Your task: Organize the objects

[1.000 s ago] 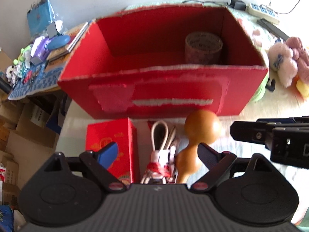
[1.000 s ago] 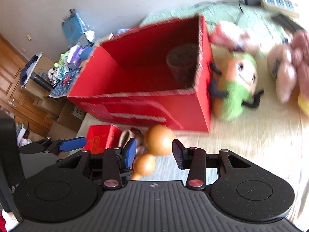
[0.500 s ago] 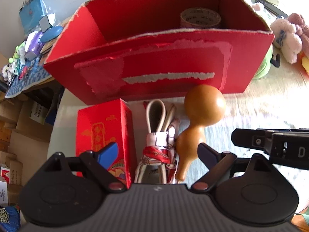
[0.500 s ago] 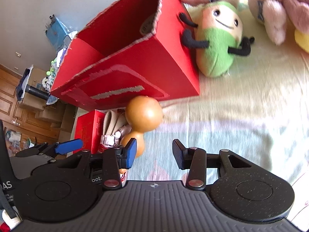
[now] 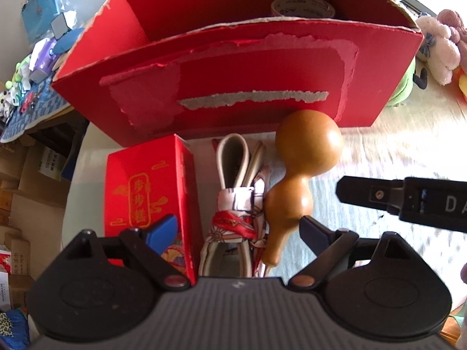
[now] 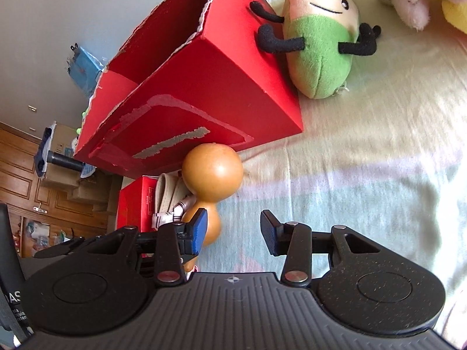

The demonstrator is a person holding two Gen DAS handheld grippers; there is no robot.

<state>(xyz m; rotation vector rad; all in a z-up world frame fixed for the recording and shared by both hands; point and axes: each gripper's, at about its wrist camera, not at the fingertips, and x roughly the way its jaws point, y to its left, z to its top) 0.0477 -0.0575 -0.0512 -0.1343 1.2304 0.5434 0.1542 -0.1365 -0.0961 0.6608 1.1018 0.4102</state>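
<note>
Both grippers have dropped lower and closer over the last second, the left gripper with jaws spread over the strap bundle, the right gripper spread and empty. The gourd lies at one o'clock from the left gripper, just before the red box, so a pickup looks imminent.

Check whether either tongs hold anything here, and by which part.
Nothing is held. The left tongs and right tongs are both open, near the gourd but not gripping it.

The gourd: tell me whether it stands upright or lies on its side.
On its side. The gourd lies flat on the bedsheet before the red cardboard box, round end toward the box, stem toward the camera.
</note>
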